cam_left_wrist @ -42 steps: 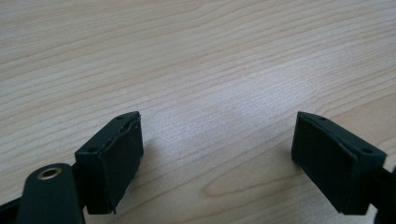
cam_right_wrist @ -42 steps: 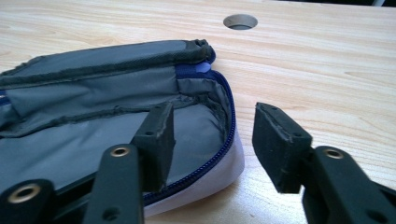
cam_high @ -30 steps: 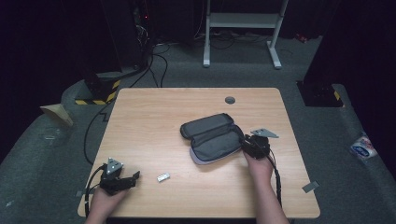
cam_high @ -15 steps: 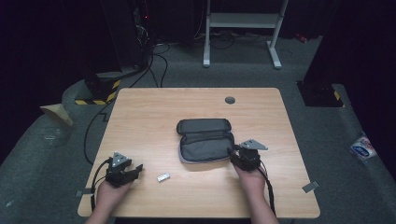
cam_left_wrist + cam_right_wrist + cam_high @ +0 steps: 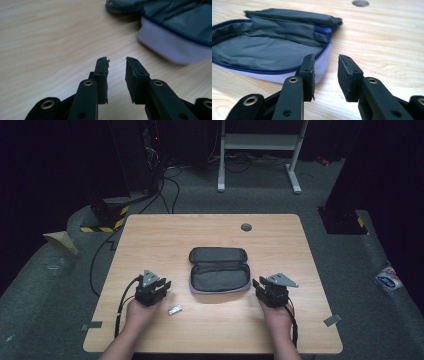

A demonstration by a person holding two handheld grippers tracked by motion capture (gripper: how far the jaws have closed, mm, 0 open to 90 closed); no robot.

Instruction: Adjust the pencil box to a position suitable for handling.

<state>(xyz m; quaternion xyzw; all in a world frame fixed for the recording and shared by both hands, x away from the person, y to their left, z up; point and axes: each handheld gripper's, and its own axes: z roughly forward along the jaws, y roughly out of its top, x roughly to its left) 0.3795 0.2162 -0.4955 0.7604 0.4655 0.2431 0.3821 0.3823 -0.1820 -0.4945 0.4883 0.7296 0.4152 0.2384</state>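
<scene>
Pouch (image 5: 219,270) lies unzipped, long axis L-R across table; both tongs (image 5: 161,285) (image 5: 259,286) clenched, gripping nothing.

Open grey pouch (image 5: 219,270) flat mid-table

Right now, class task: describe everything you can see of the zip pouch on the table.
The pouch is a dark grey, soft fabric case with rounded corners, a pale outer wall and blue zip edging. It lies unzipped and spread open near the middle of the wooden table, lid half folded back away from the person, its grey lining bare with nothing seen inside. Nothing grips it; it sits between the two grippers, apart from both.
</scene>
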